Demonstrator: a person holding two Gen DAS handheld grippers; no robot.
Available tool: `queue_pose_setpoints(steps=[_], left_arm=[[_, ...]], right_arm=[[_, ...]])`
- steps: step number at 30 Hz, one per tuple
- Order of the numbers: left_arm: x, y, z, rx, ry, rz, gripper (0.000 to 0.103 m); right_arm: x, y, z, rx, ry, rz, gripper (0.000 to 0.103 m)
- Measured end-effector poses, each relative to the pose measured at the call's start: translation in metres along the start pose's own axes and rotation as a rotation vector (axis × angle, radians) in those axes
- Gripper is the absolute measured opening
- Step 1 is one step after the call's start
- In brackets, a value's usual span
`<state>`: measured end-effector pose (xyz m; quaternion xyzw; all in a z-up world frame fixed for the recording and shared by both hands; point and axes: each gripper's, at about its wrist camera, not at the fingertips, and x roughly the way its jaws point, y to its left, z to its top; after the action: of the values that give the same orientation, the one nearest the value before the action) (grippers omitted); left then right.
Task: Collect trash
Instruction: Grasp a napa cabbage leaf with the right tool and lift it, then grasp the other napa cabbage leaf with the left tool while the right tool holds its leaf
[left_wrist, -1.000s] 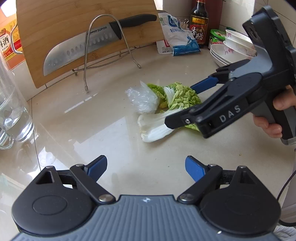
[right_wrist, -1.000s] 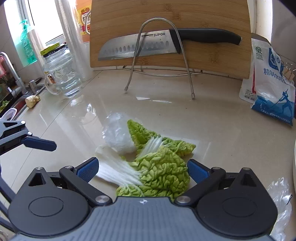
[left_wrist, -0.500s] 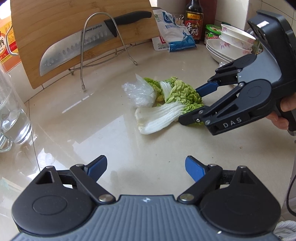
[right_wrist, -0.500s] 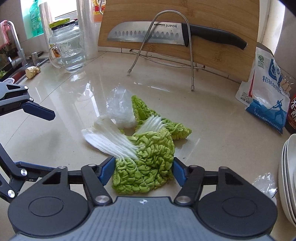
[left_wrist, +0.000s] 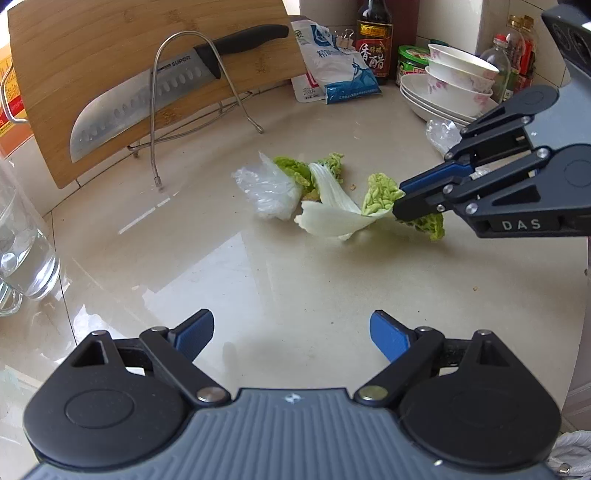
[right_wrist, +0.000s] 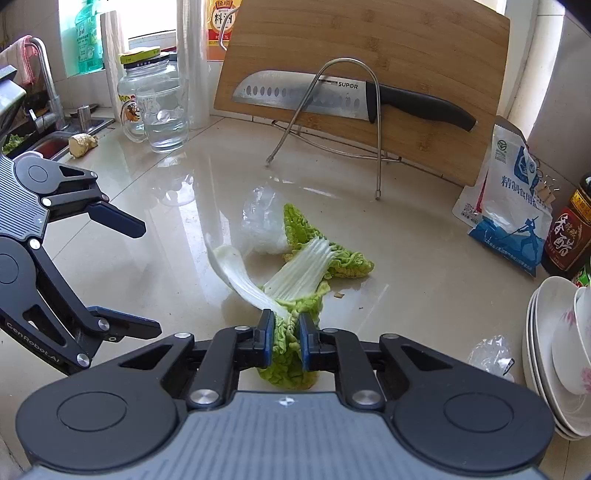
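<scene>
Cabbage scraps lie mid-counter. My right gripper is shut on the green frilly end of one cabbage leaf, whose white stalk trails forward and lifts off the counter. In the left wrist view that same right gripper pinches the cabbage leaf from the right. A second cabbage leaf stays flat on the counter beside a crumpled clear plastic wrap. My left gripper hovers open over bare counter, nearer than the scraps, holding nothing.
A wooden cutting board with a large knife on a wire rack stands at the back. A salt bag, vinegar bottle and stacked bowls crowd the back right, more clear plastic beside them. A glass jar and sink lie left.
The right gripper's jaws closed from wide open onto the green end of a cabbage leaf and pulled it back and up, away from the other leaf and the plastic. The left gripper stayed still.
</scene>
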<state>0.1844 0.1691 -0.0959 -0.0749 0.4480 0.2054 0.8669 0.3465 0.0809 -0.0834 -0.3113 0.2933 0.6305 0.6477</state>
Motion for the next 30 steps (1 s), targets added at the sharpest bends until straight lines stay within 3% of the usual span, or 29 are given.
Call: queue_pose_setpoints(steps=[16,21,23,30], left_arm=[[0.011,-0.010,0.014,0.074,-0.053,-0.042,0.091],[0.025,-0.019,0.027,0.081,-0.084,-0.095,0.081],[0.033,-0.024,0.034,0.078,-0.086,-0.107,0.068],[0.058,-0.033,0.056,0.028,-0.106,-0.110,0.061]], right_arm=[[-0.047,0.003,-0.023,0.098,-0.019,-0.123,0.012],[-0.064,-0.003,-0.037,0.152,-0.013,-0.189,0.012],[-0.070,-0.006,-0.043,0.176,-0.011,-0.214,0.012],[-0.081,-0.012,-0.057,0.237,-0.005,-0.264,0.012]])
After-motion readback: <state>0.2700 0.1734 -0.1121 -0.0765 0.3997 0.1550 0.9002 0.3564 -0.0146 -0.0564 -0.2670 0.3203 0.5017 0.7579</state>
